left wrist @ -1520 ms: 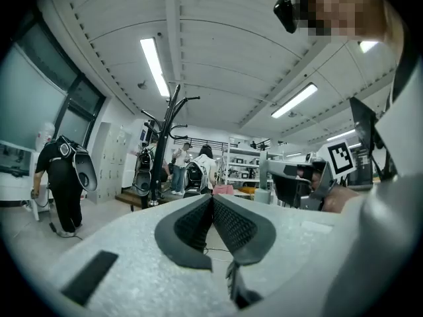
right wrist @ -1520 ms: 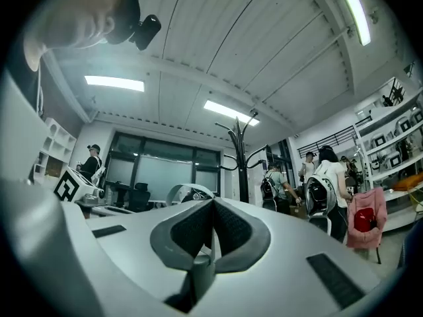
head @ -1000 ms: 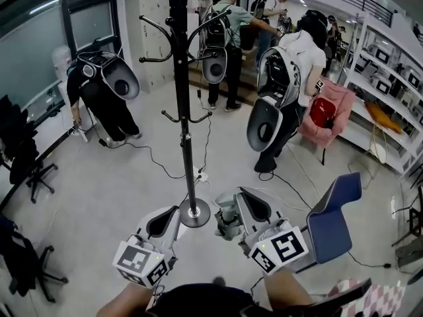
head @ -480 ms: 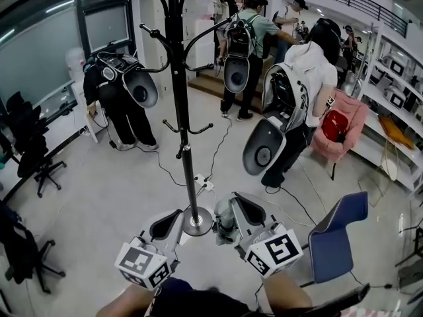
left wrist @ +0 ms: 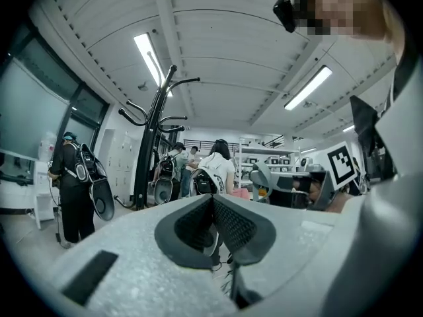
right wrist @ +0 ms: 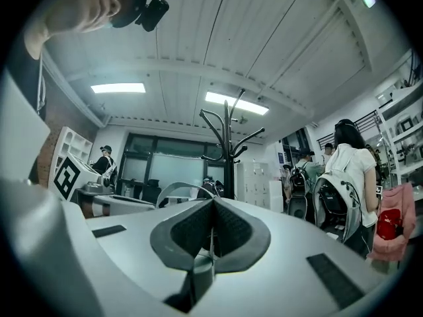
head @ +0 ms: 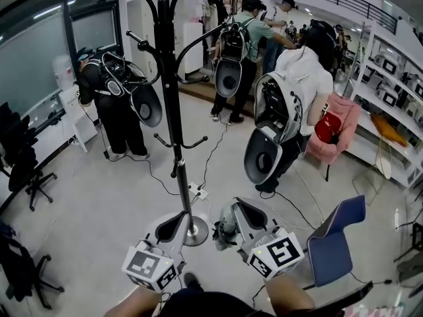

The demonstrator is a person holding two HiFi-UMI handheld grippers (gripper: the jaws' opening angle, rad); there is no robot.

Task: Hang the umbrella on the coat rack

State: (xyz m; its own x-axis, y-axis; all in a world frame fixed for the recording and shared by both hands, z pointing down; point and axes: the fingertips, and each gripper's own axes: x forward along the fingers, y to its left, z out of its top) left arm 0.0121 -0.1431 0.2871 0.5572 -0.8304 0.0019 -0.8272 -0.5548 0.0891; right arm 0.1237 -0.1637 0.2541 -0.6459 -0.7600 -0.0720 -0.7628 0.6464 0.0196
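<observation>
Right gripper (head: 239,210): jaws pressed together (right wrist: 213,203) on a thin strap. Its pale loop (right wrist: 174,184) arches just beyond the pads. The grey-green folded umbrella (head: 225,226) hangs against this gripper's left side, low, near the rack's foot.

Left gripper (head: 177,220): jaws closed pad to pad (left wrist: 213,200), nothing between them. It sits idle, just beside the round base (head: 195,231).

Black metal coat rack (head: 173,111) stands directly ahead. It has a short low pair of hooks (head: 195,141) midway up the pole and long curved arms (head: 140,43) above.

Step in hand, as I judge it: the carry-in is nearly done, and the lift to a hook comes next. To do it well:
- Raise the right gripper with the loop kept open and facing the pole.
- Pick the low right-hand hook, which is nearest.
- Pass the loop over the tip, lower until the hook takes the weight, and only then part the jaws.
- Risk: the loop may collapse flat or the bundle may swing into the pole.

Around the rack:
- A blue plastic chair (head: 338,233) close on the right.
- Cables (head: 158,167) on the floor past the base.
- A black office chair (head: 20,167) at far left.
- People wearing backpack rigs (head: 281,121) further back, well apart from the rack. None block the reach.
</observation>
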